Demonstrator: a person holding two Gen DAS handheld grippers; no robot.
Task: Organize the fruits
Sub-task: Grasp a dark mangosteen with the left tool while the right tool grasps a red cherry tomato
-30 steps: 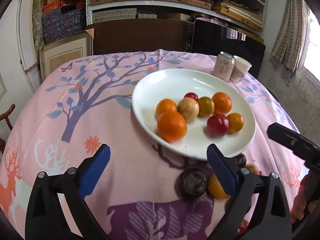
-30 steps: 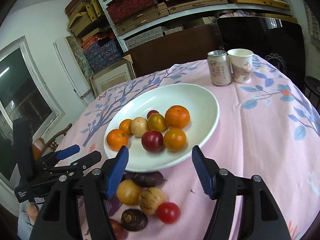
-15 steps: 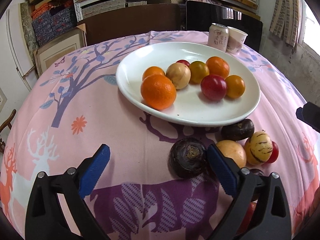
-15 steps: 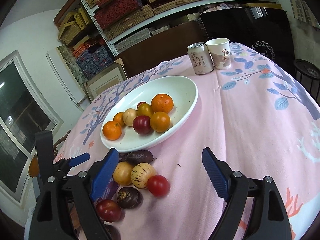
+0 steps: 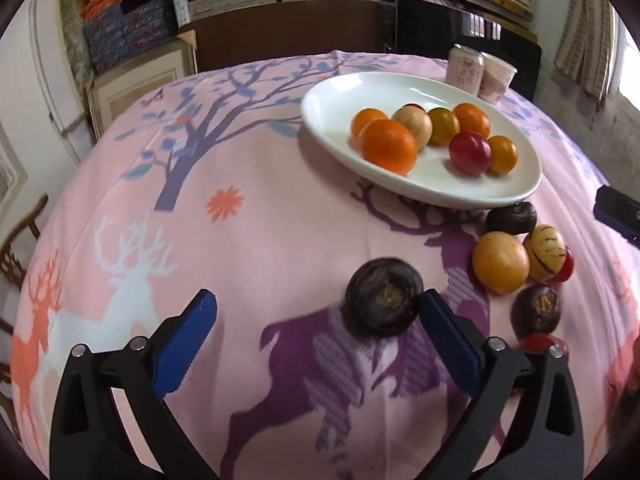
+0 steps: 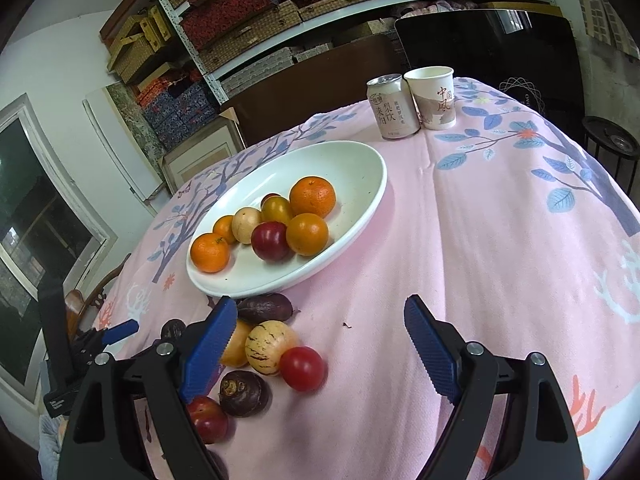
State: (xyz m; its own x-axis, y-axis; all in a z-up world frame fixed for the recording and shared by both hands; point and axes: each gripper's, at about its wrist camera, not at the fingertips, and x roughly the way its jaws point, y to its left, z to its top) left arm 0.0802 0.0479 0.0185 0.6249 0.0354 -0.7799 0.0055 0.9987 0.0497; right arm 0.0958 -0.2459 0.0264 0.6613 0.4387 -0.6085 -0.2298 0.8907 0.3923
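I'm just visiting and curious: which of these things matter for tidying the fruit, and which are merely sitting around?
Part of the job:
- white plate with fruit on it
- loose fruits on the cloth
- dark round fruit by the left gripper

Just lying about:
- drink can
- paper cup
- shelf boxes

The cloth [image 5: 280, 220] over the worktop is pink, printed with purple, white and orange deer, a purple tree and blue leaves. The plate [image 6: 360, 184] is plain white and holds orange, yellow-brown, tan and dark red fruit. Beside it on the cloth lie a cream fruit with dark purple streaks [image 6: 271, 342], a bright red one [image 6: 302, 368] and near-black purple ones — one [image 5: 384, 297] just ahead of the left gripper's blue pads [image 5: 450, 344].
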